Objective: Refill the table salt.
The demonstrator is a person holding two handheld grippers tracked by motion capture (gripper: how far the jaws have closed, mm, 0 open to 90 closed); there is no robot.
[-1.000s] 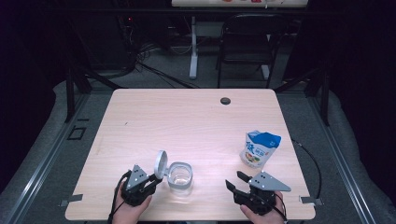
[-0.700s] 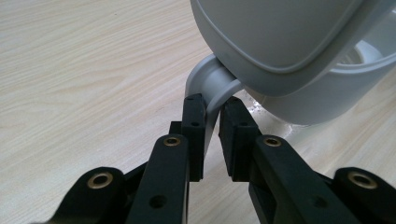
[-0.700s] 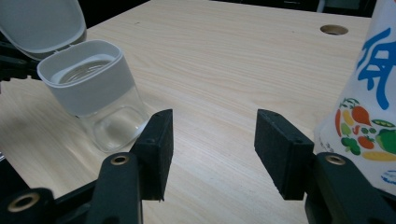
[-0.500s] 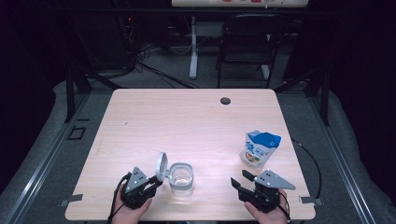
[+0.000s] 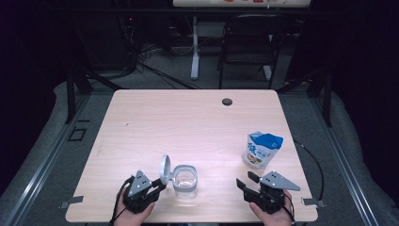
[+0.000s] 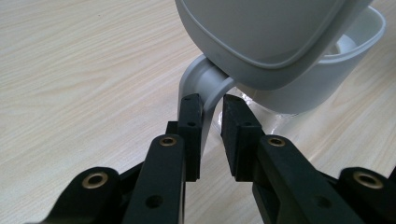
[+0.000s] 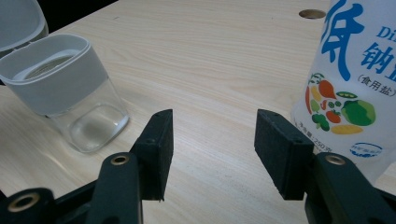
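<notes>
A clear square jar with a grey collar stands near the table's front edge, its grey lid flipped up on the left side. My left gripper points at the lid's hinge strap. The strap lies between the jaws, which have just been opening; a slim gap shows beside the right pad. The lid looms above the jar. My right gripper stands open over bare wood with nothing between its jaws. A white and blue salt pouch stands upright just to its right, the jar to its left.
The pouch stands at the right of the wooden table, behind my right hand. A round cable hole lies near the far edge. A dark chair and a desk leg stand beyond the table.
My right gripper has drifted slightly to the right. The left hand, the jar and its raised lid have kept their places.
</notes>
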